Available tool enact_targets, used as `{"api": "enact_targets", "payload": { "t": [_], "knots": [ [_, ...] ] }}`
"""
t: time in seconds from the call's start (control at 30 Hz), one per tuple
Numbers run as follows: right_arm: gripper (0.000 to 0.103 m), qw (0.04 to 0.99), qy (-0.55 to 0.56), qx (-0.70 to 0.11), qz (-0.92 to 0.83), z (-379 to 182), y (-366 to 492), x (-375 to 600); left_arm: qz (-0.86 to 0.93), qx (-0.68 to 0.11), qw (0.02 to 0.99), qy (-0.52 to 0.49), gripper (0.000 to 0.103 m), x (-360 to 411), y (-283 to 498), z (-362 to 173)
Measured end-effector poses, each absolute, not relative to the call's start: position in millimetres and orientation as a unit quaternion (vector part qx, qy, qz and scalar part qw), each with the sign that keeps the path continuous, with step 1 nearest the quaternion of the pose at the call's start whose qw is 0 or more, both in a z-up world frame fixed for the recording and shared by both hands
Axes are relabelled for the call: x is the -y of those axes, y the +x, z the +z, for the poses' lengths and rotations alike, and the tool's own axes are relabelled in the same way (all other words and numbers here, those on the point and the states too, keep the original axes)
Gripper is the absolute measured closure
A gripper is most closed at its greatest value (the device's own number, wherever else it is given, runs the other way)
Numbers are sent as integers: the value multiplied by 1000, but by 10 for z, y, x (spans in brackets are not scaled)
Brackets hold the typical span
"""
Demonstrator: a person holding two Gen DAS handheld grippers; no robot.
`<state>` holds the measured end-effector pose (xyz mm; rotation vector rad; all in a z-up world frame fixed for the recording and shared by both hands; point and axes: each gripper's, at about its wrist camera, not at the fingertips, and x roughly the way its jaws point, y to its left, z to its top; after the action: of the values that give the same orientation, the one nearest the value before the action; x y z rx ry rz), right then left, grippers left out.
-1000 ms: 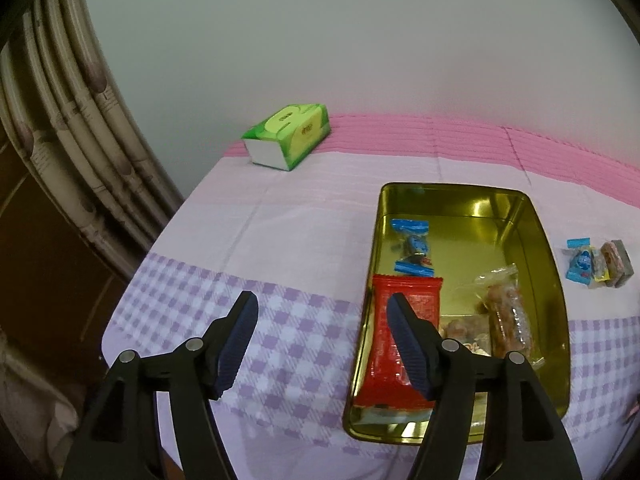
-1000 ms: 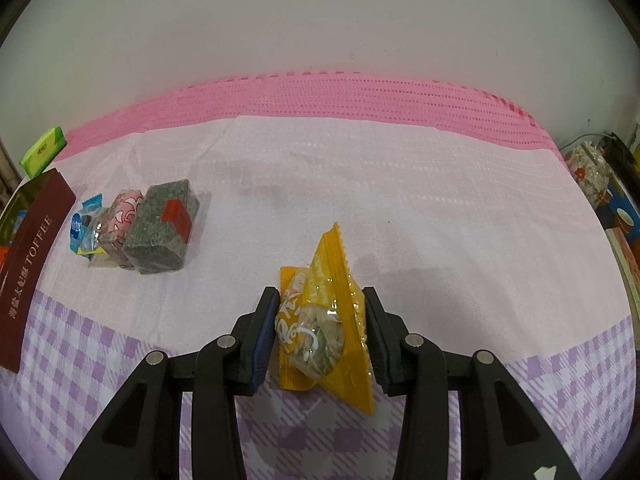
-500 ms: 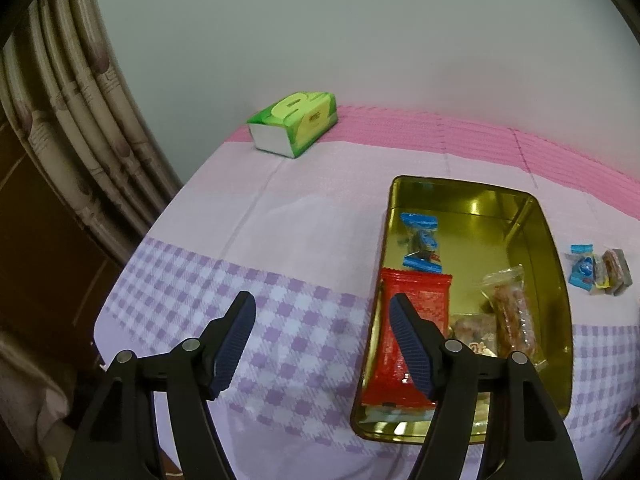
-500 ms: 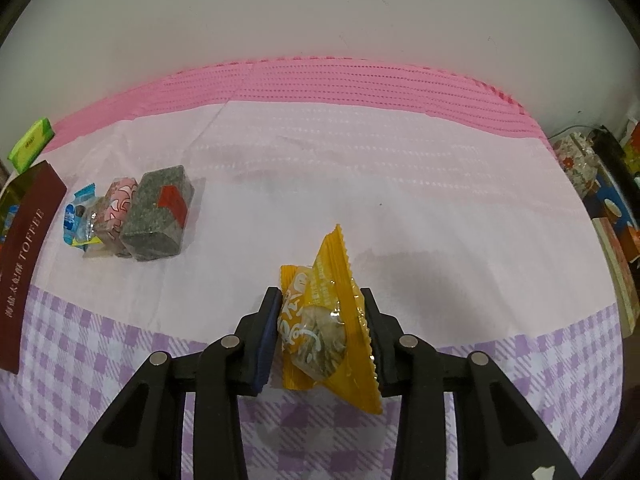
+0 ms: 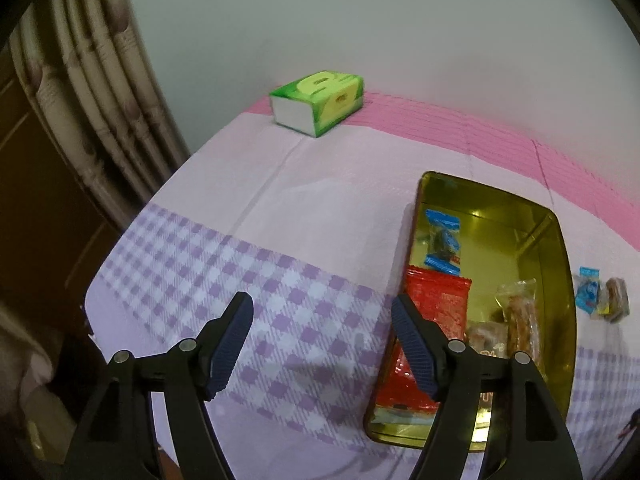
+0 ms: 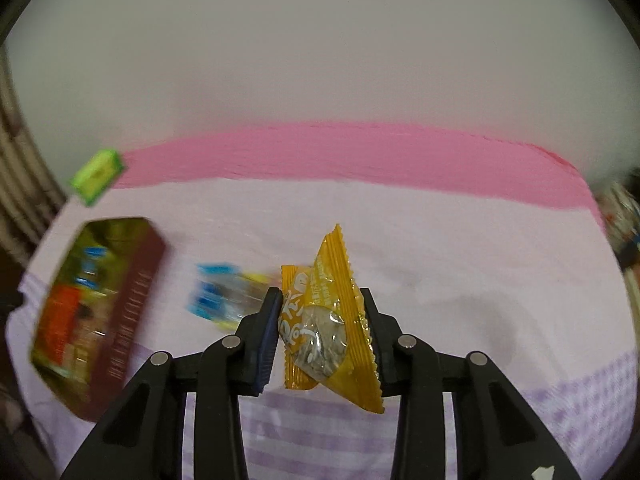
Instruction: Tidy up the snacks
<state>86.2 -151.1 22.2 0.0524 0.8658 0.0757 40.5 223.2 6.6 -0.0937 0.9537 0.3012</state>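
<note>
The right gripper (image 6: 320, 332) is pinching a yellow snack packet (image 6: 330, 320) above the tablecloth (image 6: 440, 240); the left gripper (image 5: 322, 344) is hanging open and empty. The slick wrapper risks slipping before reaching the gold tin (image 5: 554, 240).

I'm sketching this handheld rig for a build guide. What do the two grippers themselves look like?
Both look alike. The left gripper and the right gripper each have two matte black angular plastic arms with triangular cut-outs, joined by round silver pivot pins. Their jaws carry dark blue ribbed pads. The right gripper has a small white chip or sticker low on one arm. No cables or sleeves show.
</note>
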Motion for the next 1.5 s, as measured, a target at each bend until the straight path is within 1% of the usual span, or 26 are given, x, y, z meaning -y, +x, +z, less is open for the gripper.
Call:
{"api": "enact_targets", "payload": {
  "t": [0.13,0.3,0.6,0.87,1.0,1.5],
  "knots": [
    [69,903,12,-418,100,310,985,901,167,-451,875,-53,31,-2339,402,77],
    [69,893,-18,-422,154,314,1204,298,181,-446,874,-65,27,-2432,389,92],
    [69,869,-47,-455,186,-1,1531,-417,185,-446,873,-70,27,-2485,387,89],
    [68,845,-78,-498,180,-319,1725,-644,185,-448,872,-70,27,-2495,393,74],
    [68,833,-72,-518,180,-440,1727,-637,182,-449,872,-69,27,-2491,392,68],
    [67,821,-67,-534,190,-464,1647,-678,178,-454,871,-59,27,-2415,418,41]
  ]
}}
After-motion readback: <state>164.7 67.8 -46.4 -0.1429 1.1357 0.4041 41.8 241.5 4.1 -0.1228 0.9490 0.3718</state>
